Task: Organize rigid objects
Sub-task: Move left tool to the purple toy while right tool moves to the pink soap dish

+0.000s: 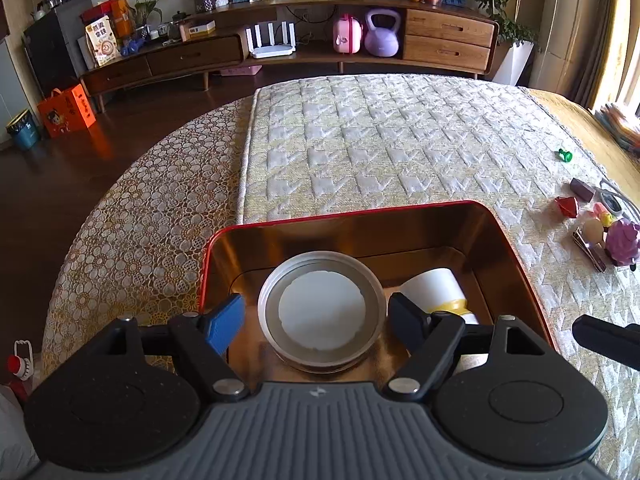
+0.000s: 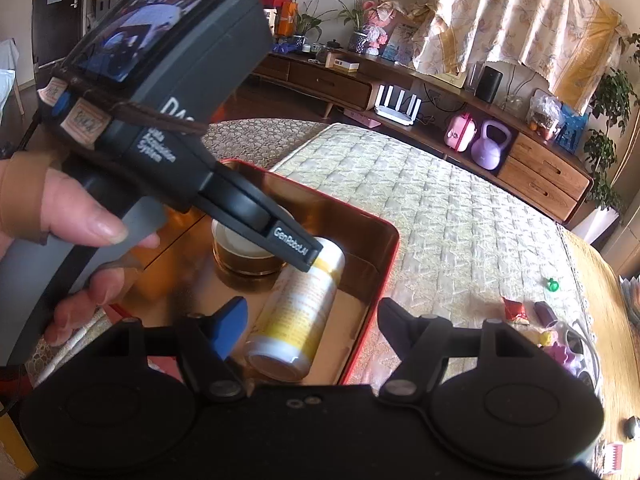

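A red tin box with a gold inside [image 1: 516,252] sits on the quilted table; it also shows in the right wrist view [image 2: 384,272]. In it stand a round glass jar with a white lid [image 1: 322,310] and a white bottle with a yellow label lying on its side [image 1: 438,290], also seen from the right [image 2: 296,312]. My left gripper [image 1: 316,320] is open above the jar, fingers either side of it, apart from it. My right gripper [image 2: 310,324] is open and empty over the box's near right corner, above the bottle.
Small loose items lie on the table at the right: a green piece [image 1: 565,155], a red gem [image 1: 567,206], a purple block [image 1: 582,189], a purple flower toy [image 1: 622,240], sunglasses [image 1: 612,202]. A wooden sideboard [image 1: 448,40] stands beyond the table.
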`<state>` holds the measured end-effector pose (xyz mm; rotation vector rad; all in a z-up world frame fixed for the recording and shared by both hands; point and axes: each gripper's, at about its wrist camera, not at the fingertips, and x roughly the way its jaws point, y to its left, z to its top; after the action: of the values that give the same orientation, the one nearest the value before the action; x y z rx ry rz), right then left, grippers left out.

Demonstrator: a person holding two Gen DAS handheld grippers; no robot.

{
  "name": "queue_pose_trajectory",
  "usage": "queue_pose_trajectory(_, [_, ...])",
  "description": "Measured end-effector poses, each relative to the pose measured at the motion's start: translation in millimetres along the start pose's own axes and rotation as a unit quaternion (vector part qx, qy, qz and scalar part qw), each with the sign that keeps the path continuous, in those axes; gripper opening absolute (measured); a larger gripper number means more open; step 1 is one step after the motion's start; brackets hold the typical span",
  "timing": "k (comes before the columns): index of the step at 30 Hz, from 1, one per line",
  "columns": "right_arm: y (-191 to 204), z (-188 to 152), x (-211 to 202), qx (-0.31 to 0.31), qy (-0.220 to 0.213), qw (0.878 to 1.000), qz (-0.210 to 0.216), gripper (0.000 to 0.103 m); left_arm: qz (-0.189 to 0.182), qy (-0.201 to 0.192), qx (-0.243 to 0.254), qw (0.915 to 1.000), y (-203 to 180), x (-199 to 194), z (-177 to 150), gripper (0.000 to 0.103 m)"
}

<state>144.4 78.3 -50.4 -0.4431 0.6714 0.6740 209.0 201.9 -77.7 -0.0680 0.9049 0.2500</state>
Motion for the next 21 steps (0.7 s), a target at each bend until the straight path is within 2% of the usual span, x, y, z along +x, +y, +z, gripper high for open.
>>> queue_pose_trajectory(11, [-25.5, -6.7, -39.3, 0.064, -0.019, 0.998, 0.019, 0.078, -0.014, -0.037, -0.005, 0.9992, -9.9, -44.0, -5.7, 0.079])
queue_pose_trajectory(21, [-61.0, -31.6, -80.4, 0.125, -0.039, 0.991, 0.029, 0.086, -0.054, -0.067, 0.010, 0.9963, -39.7, -81.9, -15.7, 0.081])
